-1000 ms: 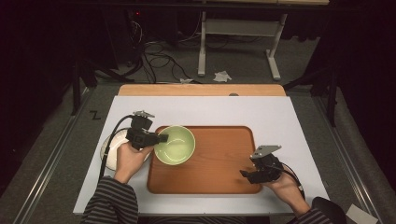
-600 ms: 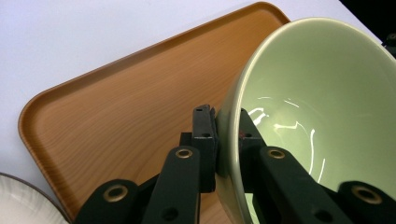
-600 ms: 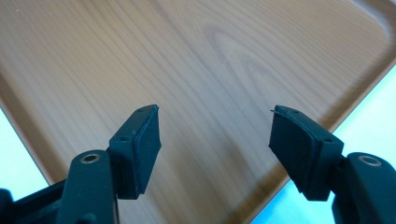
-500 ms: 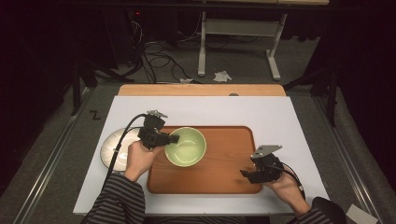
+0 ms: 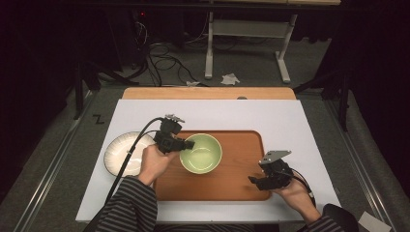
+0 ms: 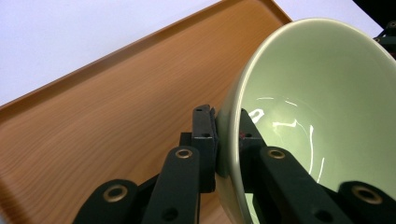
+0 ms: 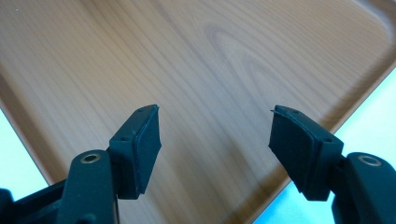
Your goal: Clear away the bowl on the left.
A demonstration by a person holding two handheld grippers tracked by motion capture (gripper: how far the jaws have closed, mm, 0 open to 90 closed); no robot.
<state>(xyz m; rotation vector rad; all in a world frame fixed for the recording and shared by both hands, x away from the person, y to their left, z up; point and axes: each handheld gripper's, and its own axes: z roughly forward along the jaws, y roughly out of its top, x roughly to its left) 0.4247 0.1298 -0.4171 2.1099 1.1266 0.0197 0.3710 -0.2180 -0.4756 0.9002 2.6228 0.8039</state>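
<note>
The left gripper (image 5: 186, 144) pinched the green bowl's (image 5: 201, 153) rim over the wooden tray (image 5: 241, 145), forearm angled inward. The right gripper (image 5: 258, 181) hovered spread above the tray's near-right corner.

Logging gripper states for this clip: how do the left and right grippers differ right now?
The left gripper is shut on the green bowl, pinching its rim; the right gripper is open, holding nothing. The left is over the wooden tray's left part, the right at its right corner.

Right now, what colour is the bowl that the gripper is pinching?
Pale green bowl, glossy inside; the left gripper view shows it best.
</note>
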